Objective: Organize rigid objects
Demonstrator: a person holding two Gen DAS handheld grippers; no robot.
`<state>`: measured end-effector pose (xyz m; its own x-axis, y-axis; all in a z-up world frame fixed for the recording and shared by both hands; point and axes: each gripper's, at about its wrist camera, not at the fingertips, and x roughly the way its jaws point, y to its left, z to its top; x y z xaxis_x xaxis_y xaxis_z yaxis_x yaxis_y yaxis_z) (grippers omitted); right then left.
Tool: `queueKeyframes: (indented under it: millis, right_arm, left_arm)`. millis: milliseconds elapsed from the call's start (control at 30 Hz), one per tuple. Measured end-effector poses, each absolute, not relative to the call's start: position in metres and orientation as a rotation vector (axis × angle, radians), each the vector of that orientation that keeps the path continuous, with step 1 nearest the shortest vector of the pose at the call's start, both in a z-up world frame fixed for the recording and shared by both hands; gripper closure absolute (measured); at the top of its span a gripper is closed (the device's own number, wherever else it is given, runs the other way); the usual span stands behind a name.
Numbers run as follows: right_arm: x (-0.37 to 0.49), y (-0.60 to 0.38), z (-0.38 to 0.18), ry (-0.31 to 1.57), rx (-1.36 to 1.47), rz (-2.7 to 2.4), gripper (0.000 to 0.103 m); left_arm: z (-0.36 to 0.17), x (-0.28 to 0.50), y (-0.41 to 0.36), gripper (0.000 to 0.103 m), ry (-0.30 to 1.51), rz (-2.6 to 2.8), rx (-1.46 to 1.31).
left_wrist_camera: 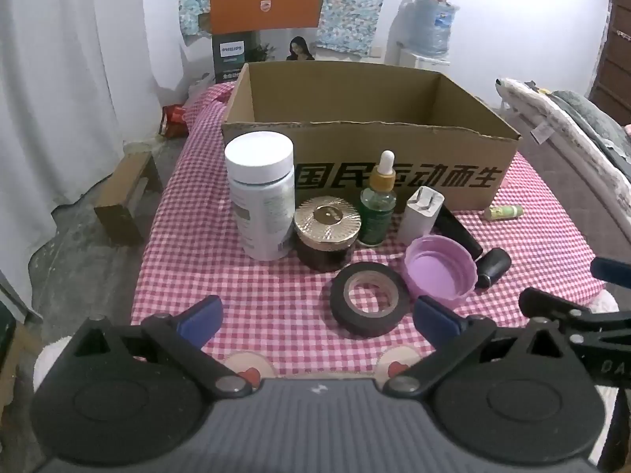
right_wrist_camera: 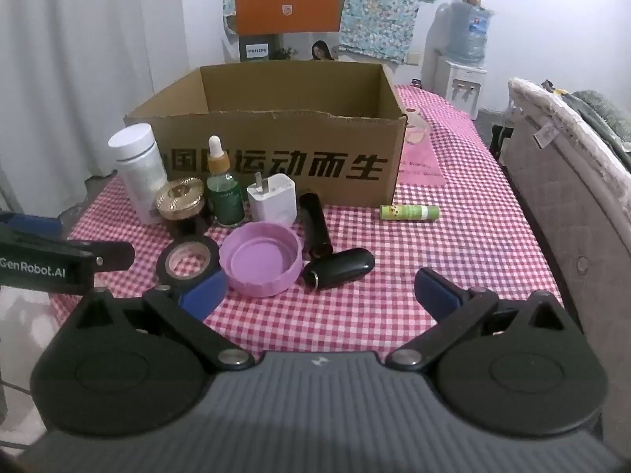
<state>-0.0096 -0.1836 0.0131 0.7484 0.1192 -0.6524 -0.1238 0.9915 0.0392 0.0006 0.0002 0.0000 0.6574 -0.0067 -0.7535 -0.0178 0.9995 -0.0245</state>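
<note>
1. Nothing has been put away yet, it seems: the cardboard box (left_wrist_camera: pixel 370 165) is seen open at the back of the checked cloth (left_wrist_camera: pixel 244 295), and what shows of its inside looks empty, though its floor is hidden by the near wall.
2. The whole job is judged to be still ahead. Lined up in front of the box are the white-capped bottle (left_wrist_camera: pixel 262 197), the gold-lidded jar (left_wrist_camera: pixel 326 232), the green dropper bottle (left_wrist_camera: pixel 378 205) and the white charger (left_wrist_camera: pixel 420 216).
3. Nearer the grippers, the black tape roll (left_wrist_camera: pixel 368 299) and the purple lid (left_wrist_camera: pixel 439 272) are found just beside each other, with two black capsule-shaped items (right_wrist_camera: pixel 339 268) to their right.
4. The left gripper (left_wrist_camera: pixel 315 315) is held spread fully wide, nothing between its blue pads; the tape roll lies just ahead of it.
5. The right gripper (right_wrist_camera: pixel 319 295) is likewise wide apart and empty, its left pad overlapping the tape roll in the picture; contact cannot be told.
6. From the right wrist, the green tube (right_wrist_camera: pixel 410 212) is seen lying alone, well apart from the cluster; from the left wrist it is only glimpsed at the box's corner.
7. From the left wrist alone, floor clutter beside the table is shown.
</note>
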Motion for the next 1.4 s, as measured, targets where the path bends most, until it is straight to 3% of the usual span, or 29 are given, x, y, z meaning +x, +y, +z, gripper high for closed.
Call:
queueKeyframes:
  millis: [1400]
  right_arm:
    - [0.005, -0.176, 0.013, 0.752, 0.02, 0.215, 0.001]
  left_arm:
    - [-0.005, 0.007, 0.004, 0.0, 0.872, 0.05, 0.006]
